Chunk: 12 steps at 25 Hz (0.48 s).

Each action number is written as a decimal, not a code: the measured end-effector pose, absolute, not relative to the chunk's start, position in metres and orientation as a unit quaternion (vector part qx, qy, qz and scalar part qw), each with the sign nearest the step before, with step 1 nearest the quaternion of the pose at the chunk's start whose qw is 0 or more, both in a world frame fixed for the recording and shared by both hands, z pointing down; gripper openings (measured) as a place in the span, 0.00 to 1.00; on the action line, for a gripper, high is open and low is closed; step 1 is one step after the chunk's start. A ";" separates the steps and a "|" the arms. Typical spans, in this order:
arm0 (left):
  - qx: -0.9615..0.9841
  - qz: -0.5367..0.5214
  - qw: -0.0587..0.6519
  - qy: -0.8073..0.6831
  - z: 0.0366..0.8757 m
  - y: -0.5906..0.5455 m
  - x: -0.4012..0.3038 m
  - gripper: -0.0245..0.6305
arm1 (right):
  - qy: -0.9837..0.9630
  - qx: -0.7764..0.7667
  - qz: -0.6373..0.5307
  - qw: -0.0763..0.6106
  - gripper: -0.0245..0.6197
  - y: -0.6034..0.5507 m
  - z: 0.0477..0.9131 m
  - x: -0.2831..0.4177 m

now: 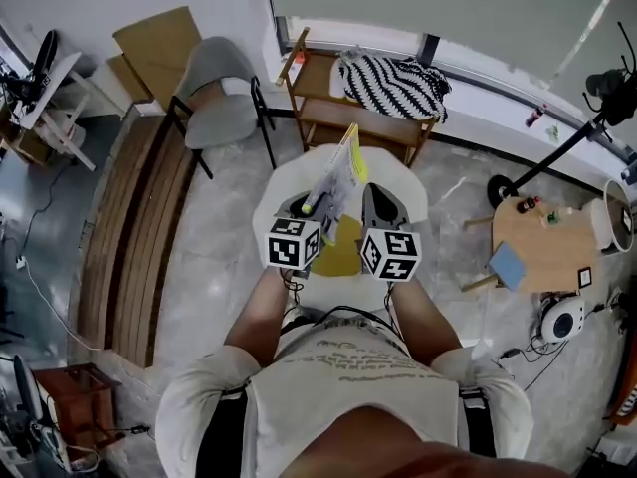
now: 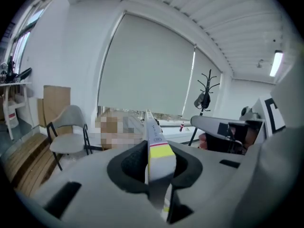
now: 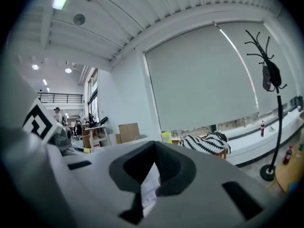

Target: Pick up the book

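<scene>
Yellow-banded book (image 2: pixel 160 152) | clamped between left tongs (image 1: pixel 302 207) (edge-on) | right tongs (image 3: pixel 152 175) apparently pinch white sheet (image 3: pixel 149 190)

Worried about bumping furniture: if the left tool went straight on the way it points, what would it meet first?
Probably the wooden shelf ahead; nothing shows between it and the held book, though depth is unclear.
</scene>
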State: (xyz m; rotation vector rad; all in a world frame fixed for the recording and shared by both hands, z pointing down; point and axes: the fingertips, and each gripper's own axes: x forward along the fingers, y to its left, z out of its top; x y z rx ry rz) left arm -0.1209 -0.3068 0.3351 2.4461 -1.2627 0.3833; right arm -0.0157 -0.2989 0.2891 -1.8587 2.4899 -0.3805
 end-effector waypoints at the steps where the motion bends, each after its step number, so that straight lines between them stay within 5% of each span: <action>1: 0.867 0.128 0.169 -0.452 0.322 -0.309 -0.120 0.16 | 0.798 -0.592 -0.112 0.004 0.08 -0.301 0.281 -0.019; 12: 0.858 0.060 0.054 -0.507 0.216 -0.300 -0.129 0.16 | 0.815 -0.577 -0.052 0.021 0.08 -0.296 0.219 -0.042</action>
